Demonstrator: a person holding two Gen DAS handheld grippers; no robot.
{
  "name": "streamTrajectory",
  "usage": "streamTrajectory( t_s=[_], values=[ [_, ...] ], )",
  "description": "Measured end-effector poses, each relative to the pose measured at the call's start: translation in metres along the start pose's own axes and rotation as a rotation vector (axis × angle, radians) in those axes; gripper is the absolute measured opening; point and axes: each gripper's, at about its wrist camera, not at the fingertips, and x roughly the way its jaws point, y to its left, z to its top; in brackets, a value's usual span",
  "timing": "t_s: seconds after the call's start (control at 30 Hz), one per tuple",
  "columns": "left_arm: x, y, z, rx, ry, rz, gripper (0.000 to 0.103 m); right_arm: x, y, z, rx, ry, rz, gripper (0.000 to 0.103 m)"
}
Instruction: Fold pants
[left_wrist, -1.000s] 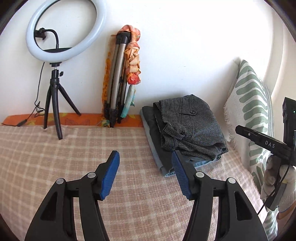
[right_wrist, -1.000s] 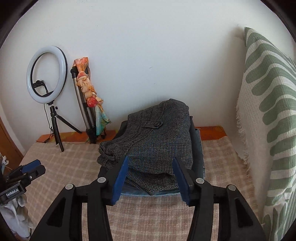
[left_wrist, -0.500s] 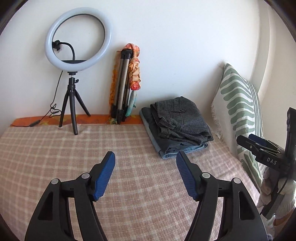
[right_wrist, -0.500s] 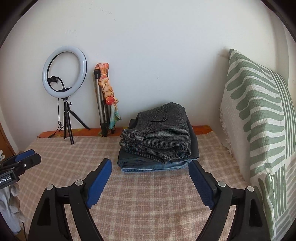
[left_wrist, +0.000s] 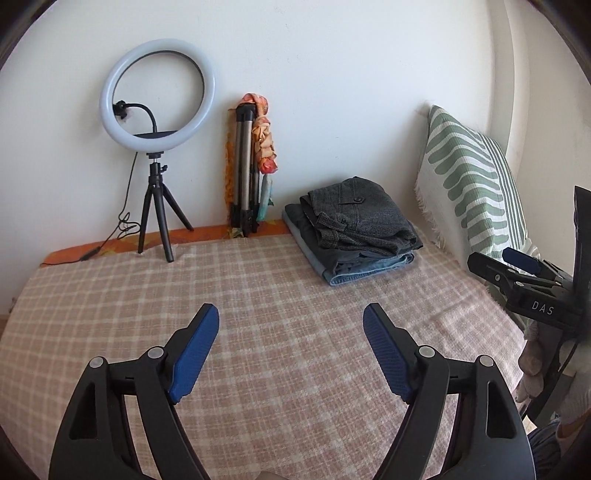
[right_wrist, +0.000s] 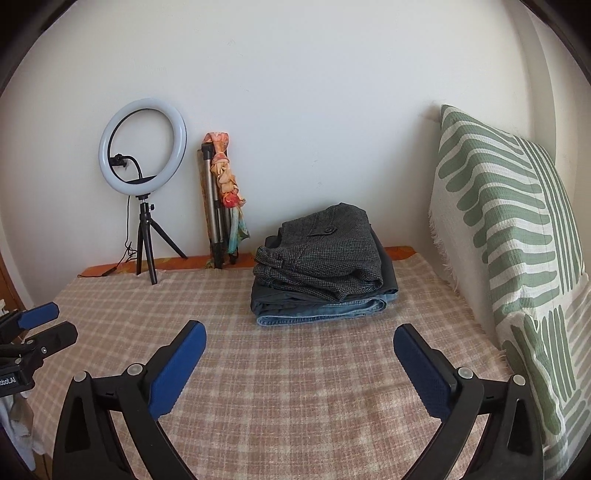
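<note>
My left tongs (left_wrist: 291, 325) hang wide and empty over the checked bed cover (left_wrist: 258, 295), and my right tongs (right_wrist: 299, 341) are spread wider yet, also holding nothing. The grey pants (right_wrist: 325, 251) lie folded on top of a small stack, over a dark pair and blue jeans (right_wrist: 325, 314), at the far end of the bed near the wall. From my right tongs the stack sits straight ahead, a shade left of centre, with its folded edges facing me. From my left tongs it lies ahead and off to the right, well apart. So the right tongs are the nearer. The stack's long side runs away from me toward the wall, beside the green striped pillow (right_wrist: 517, 229). I judge this pair is finished.
</note>
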Motion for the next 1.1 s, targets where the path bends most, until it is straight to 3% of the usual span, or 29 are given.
streamTrajectory(
  t_s=[0.27, 0.67, 1.1],
  values=[
    [-0.005, 0.000, -0.014, 0.044, -0.012, 0.041, 0.081, 0.006, 0.008, -0.014, -0.004, 0.006, 0.004, 0.103],
    [-0.008, 0.017, -0.029, 0.029, 0.017, 0.131, 0.084, 0.016, 0.012, -0.033, -0.030, 0.048, 0.001, 0.103],
    [-0.016, 0.023, -0.030, 0.005, -0.015, 0.145, 0.086, 0.018, 0.019, -0.034, -0.058, 0.051, 0.000, 0.103]
  ],
)
